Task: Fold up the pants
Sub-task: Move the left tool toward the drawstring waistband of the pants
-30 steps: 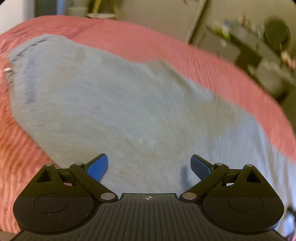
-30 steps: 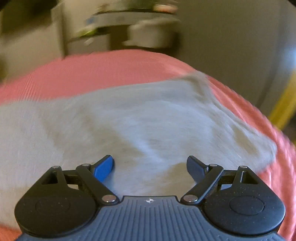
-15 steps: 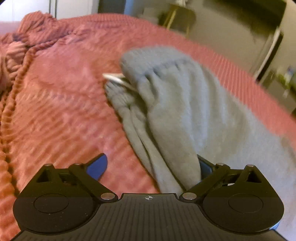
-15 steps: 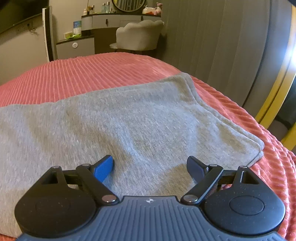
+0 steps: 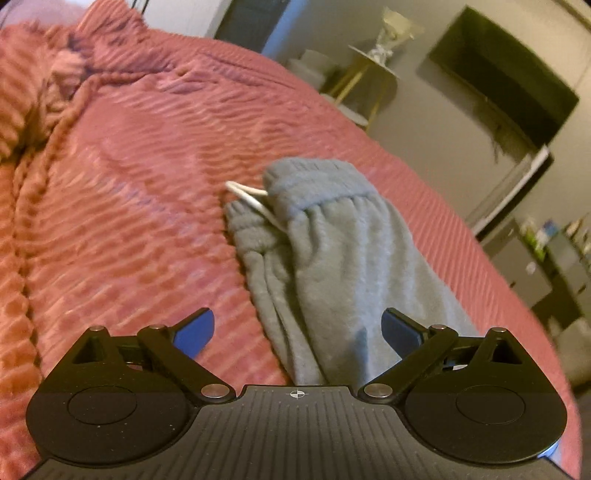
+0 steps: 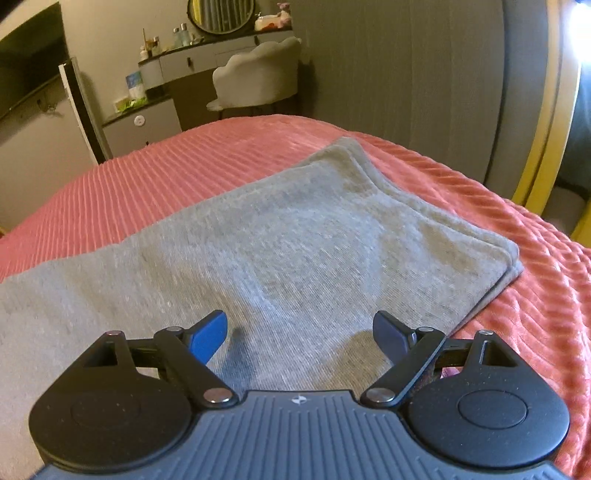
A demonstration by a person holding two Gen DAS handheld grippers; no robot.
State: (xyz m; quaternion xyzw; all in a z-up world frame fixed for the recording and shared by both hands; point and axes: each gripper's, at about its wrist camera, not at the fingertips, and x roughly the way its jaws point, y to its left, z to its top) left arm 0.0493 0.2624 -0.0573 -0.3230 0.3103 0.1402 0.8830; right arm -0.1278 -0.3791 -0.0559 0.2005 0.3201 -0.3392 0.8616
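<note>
Since half a second ago, the left-wrist view is showing the gathered waistband farther off and more toward the middle, and the grey cloth that was lying against the right finger is now sitting clear of it; the right-wrist view is showing the hem end from a slightly higher angle, with little else changed.

Nearest in the left view, the left gripper (image 5: 297, 328) is hovering with its blue-padded fingers (image 5: 195, 330) spread wide apart, holding nothing. Between and just beyond them, the soft grey fleece pants (image 5: 332, 266) are lying on the ribbed coral-pink bedspread (image 5: 129, 221), running away from the camera in long folds. Farther on, the elasticated waistband (image 5: 314, 184) is bunching up, with a white drawstring (image 5: 251, 197) trailing out to its left. Beyond that, the bedspread is rumpling into a heap at the far left.

In the right view, the right gripper (image 6: 299, 334) is likewise standing open and empty, its fingers poised just above the pants (image 6: 277, 240), whose stacked leg hems (image 6: 480, 251) are lying flat toward the right edge of the bed. Past the bedspread (image 6: 166, 173), a pale upholstered chair (image 6: 258, 77) is standing at a dressing table (image 6: 207, 59) beneath a round mirror (image 6: 221, 14).
</note>
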